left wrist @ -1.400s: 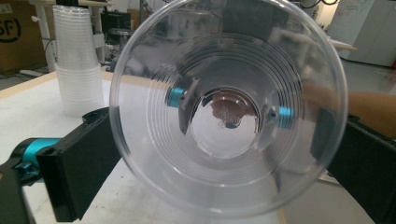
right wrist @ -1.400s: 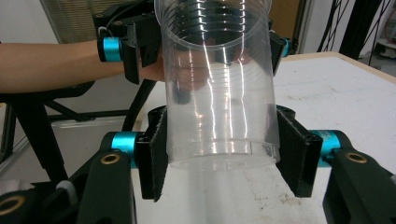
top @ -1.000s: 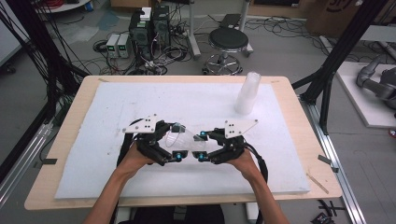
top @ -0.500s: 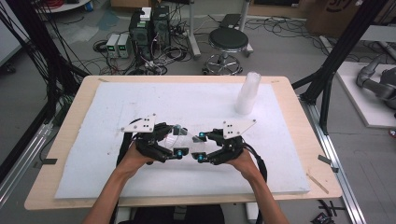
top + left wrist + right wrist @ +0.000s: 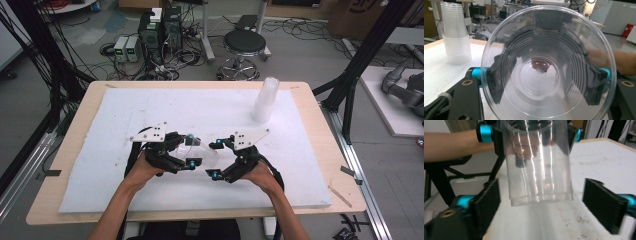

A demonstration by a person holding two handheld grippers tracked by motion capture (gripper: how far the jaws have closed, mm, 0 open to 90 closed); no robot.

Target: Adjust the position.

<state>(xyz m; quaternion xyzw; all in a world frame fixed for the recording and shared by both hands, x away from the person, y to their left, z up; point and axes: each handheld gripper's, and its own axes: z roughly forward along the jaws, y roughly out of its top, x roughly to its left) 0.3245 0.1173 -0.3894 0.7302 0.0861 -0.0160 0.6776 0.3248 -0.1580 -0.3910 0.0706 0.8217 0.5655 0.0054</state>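
Your left gripper [image 5: 192,150] has just closed and now clamps the clear ribbed plastic cup [image 5: 546,67] by its sides, held level above the white foam mat [image 5: 150,110]. Your right gripper [image 5: 541,202] has just let go: its jaws stand wide on either side of the cup's base without touching it.

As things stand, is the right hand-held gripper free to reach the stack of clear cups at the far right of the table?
Probably yes. The right hand-held gripper stands open, its jaws clear of the clear cup that the left hand-held gripper clamps, and bare white mat lies between it and the cup stack.
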